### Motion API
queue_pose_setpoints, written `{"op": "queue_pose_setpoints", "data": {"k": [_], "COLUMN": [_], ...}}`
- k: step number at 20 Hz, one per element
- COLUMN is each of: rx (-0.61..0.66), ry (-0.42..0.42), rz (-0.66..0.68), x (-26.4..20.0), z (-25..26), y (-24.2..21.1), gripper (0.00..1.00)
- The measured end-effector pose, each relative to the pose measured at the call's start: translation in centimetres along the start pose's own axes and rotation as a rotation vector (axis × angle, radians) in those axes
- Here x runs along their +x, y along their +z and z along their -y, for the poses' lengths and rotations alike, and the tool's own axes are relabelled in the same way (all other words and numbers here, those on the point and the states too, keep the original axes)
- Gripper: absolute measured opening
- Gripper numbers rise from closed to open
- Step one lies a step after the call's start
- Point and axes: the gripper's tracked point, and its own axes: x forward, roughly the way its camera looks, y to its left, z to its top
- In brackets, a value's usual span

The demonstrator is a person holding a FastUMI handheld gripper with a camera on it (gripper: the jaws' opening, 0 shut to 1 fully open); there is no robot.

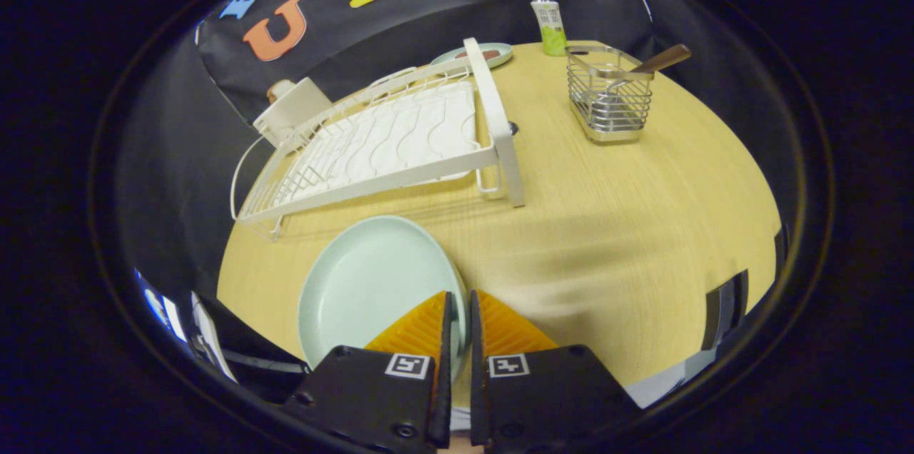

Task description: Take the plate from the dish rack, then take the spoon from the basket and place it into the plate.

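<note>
The fingers [459,311] are closed on the right rim of the pale green plate [368,290], one finger over the plate's inner side and the other on its outer side, with the thin rim pinched in the narrow gap between them. The plate spreads out to the left of the fingers, low over the light wooden surface [607,225]; whether its far edge touches the wood cannot be told.

Just beyond the plate stands the white wire dish rack [378,143], set at an angle, with a wavy white drain tray inside it and a broad white end bar on its right side. Its slots hold no dishes. Behind the rack's left end sits a white boxy object [293,108], partly hidden by the wires. Past the rack's far end lies a second pale plate [475,54] with something dark on it, too small to make out.

Well ahead and to the right of the fingers stands the metal wire basket [609,93]. The spoon [653,63] leans inside it, its brown handle sticking up and out over the basket's right rim. Just behind the basket, near the dark cloth wall, stands a small upright bottle [548,22] with a green and white label.
</note>
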Motion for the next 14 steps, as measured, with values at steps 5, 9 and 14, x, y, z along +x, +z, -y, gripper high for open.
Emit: {"op": "queue_pose_setpoints", "data": {"k": [5,9,14], "rx": [-0.032,-0.081,-0.064], "ry": [-0.039,-0.188,-0.255], "rz": [0.165,0.376,0.55], "x": [-0.8,-3.0,-4.6], "z": [2.0,7.0,12.5], "y": [2.4,5.7,9.4], "gripper": [0.31,0.92,1.0]}}
